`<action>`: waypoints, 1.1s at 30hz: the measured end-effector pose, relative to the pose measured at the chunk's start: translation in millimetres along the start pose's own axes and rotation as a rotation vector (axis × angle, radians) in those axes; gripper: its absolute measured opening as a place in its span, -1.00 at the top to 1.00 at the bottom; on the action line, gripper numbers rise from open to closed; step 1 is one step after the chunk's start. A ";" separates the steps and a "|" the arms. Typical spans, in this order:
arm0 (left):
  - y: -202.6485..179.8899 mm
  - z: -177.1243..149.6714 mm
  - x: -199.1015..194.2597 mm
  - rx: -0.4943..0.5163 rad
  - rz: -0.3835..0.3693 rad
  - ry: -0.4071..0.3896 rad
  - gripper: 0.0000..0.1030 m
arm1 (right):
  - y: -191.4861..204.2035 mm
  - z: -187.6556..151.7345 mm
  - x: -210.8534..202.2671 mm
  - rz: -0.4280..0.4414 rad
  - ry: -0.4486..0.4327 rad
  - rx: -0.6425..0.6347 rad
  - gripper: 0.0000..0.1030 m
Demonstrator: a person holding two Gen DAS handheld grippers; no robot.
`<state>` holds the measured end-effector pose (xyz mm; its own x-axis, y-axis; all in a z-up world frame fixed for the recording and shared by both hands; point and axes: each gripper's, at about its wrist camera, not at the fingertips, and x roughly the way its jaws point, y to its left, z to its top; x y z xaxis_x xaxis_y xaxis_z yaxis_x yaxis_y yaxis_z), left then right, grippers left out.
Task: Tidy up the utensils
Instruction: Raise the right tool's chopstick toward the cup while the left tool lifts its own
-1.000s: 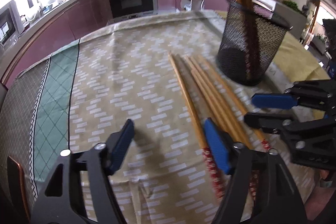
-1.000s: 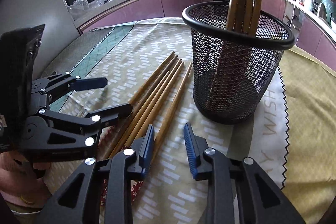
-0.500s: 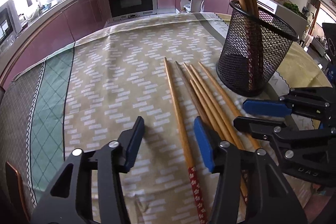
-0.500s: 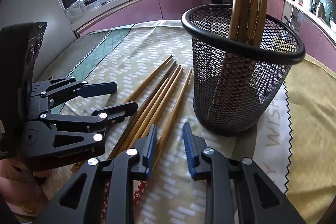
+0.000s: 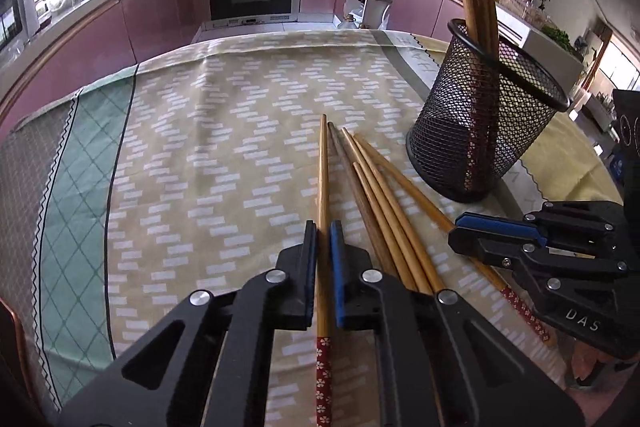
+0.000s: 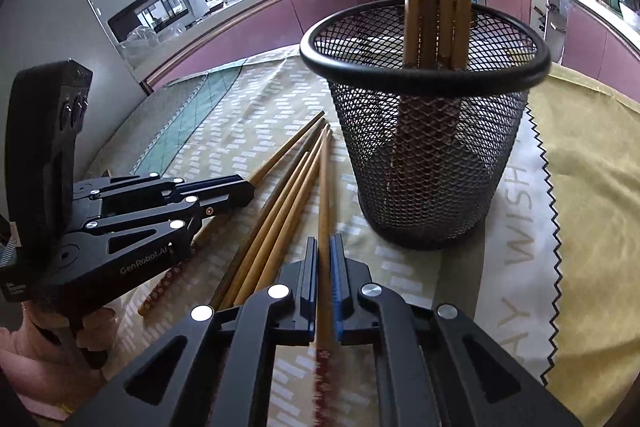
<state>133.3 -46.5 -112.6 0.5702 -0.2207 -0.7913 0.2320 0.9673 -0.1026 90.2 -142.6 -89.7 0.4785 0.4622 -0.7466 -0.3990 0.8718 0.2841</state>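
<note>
Left wrist view: left gripper (image 5: 323,235) clamped on the leftmost chopstick (image 5: 323,167), which lies on the patterned tablecloth (image 5: 200,163) beside four loose chopsticks (image 5: 380,203). Mesh holder (image 5: 480,131) stands upright to the right, with chopsticks inside.

Right wrist view: right gripper (image 6: 324,251) clamped on the rightmost chopstick (image 6: 325,187), just left of the mesh holder (image 6: 432,163).

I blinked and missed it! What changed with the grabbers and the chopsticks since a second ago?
Both closed. The left hand-held gripper shut on the leftmost chopstick; the right hand-held gripper shut on the chopstick nearest the basket. Before, both stood open over the pile. The mesh basket, the chopsticks in it and the tablecloth stayed put.
</note>
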 end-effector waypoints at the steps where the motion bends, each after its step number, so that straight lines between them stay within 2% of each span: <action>1: 0.7 -0.4 -2.4 -0.004 -0.005 -0.005 0.85 | 0.7 -0.4 -2.6 0.009 -0.005 -0.002 0.89; 19: 3.2 5.2 -68.0 -0.007 -0.197 -0.128 0.85 | -7.4 4.8 -62.6 0.185 -0.151 0.013 0.89; 33: 3.8 12.3 -111.8 -0.006 -0.314 -0.208 0.85 | -15.6 7.4 -94.9 0.226 -0.244 0.033 0.89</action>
<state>80.1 -19.8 -17.0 0.6201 -0.5267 -0.5814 0.4167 0.8491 -0.3248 56.8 -198.9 -18.9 0.5557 0.6661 -0.4975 -0.4926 0.7458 0.4484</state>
